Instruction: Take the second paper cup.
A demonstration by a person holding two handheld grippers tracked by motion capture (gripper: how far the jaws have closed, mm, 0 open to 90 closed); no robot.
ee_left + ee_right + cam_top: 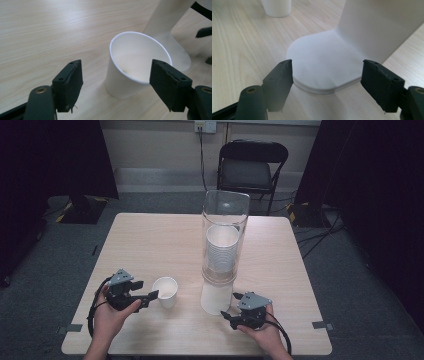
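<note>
High view: a table fills the middle of the frame. A clear dispenser stands at centre with a stack of cups inside; its white base is below it. A single cup stands upright at lower centre-left. The left gripper is just left of the cup, jaws pointing right, tips at its rim. The right gripper is at lower right, beside the base.

Left gripper view: the cup stands between and just beyond the spread jaws, which are released and hold nothing. Likely the nearer hand for a grasp.

Right gripper view: the base lies straight ahead; the jaws are wide apart, empty, clear of it. The cup is at upper left.
</note>
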